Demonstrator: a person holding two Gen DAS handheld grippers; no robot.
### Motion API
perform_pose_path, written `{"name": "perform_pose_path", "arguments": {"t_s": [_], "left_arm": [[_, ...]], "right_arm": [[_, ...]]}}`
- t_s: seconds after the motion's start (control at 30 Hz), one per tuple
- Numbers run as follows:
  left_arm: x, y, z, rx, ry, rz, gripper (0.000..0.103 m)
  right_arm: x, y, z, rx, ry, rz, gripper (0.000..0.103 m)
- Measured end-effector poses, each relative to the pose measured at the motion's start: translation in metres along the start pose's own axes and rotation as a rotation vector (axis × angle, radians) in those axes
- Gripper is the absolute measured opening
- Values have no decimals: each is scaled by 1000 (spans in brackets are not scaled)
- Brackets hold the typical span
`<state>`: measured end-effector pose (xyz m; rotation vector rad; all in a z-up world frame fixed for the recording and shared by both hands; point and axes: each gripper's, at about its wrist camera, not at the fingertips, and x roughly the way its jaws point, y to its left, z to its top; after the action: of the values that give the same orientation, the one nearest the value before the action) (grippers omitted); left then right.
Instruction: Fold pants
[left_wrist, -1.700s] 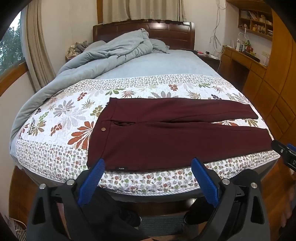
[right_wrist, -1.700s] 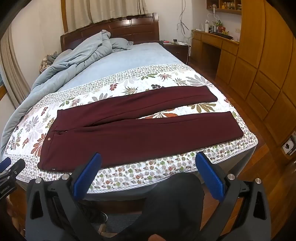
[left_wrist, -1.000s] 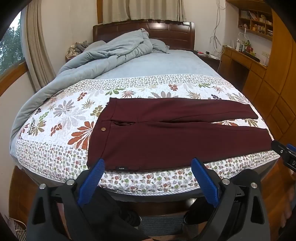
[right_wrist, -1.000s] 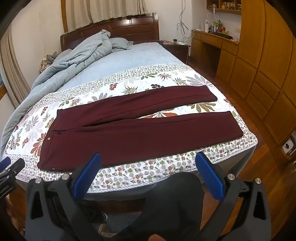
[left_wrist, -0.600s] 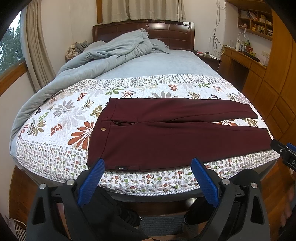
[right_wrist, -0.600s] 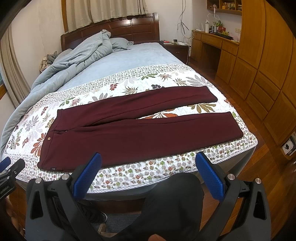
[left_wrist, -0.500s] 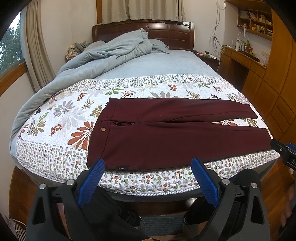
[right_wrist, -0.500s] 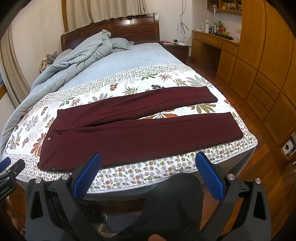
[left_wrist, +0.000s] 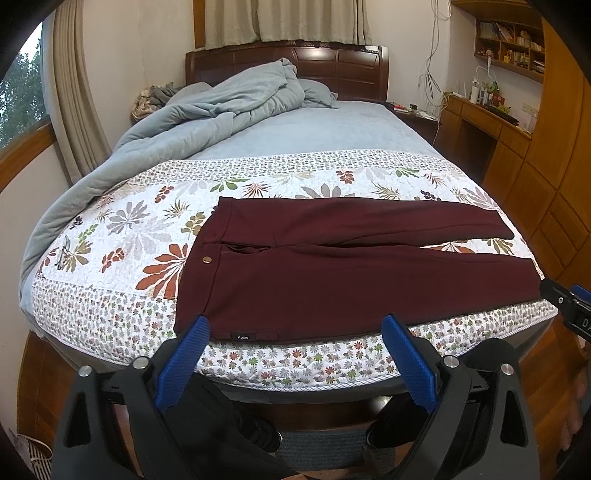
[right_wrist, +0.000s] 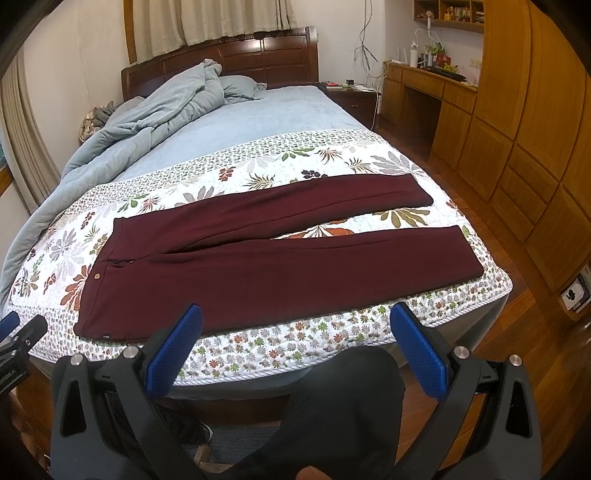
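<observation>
Dark maroon pants (left_wrist: 332, 273) (right_wrist: 258, 266) lie flat across the floral quilt (left_wrist: 122, 229) at the foot of the bed, waistband to the left, both legs stretched to the right and slightly apart. My left gripper (left_wrist: 295, 326) hovers open just off the bed's near edge, in front of the waistband end. My right gripper (right_wrist: 295, 314) is open too, held before the near leg, with nothing between its blue pads (right_wrist: 417, 354). Each gripper's tip shows at the edge of the other's view.
A rumpled blue duvet (left_wrist: 207, 110) fills the far left of the bed below a dark wooden headboard (left_wrist: 347, 70). Wooden cabinets (right_wrist: 524, 122) and a desk (right_wrist: 424, 81) line the right wall. A person's dark trouser legs (right_wrist: 347, 413) stand against the bed's foot.
</observation>
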<state>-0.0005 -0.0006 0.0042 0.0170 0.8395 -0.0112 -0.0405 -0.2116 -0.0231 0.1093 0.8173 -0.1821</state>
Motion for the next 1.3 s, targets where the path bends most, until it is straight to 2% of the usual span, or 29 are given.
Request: {"name": "perform_pose_path", "arguments": {"t_s": [1.3], "left_arm": [[4, 2, -3, 1, 7, 3, 95]], "right_arm": [[6, -3, -9, 6, 20, 2, 101]]}}
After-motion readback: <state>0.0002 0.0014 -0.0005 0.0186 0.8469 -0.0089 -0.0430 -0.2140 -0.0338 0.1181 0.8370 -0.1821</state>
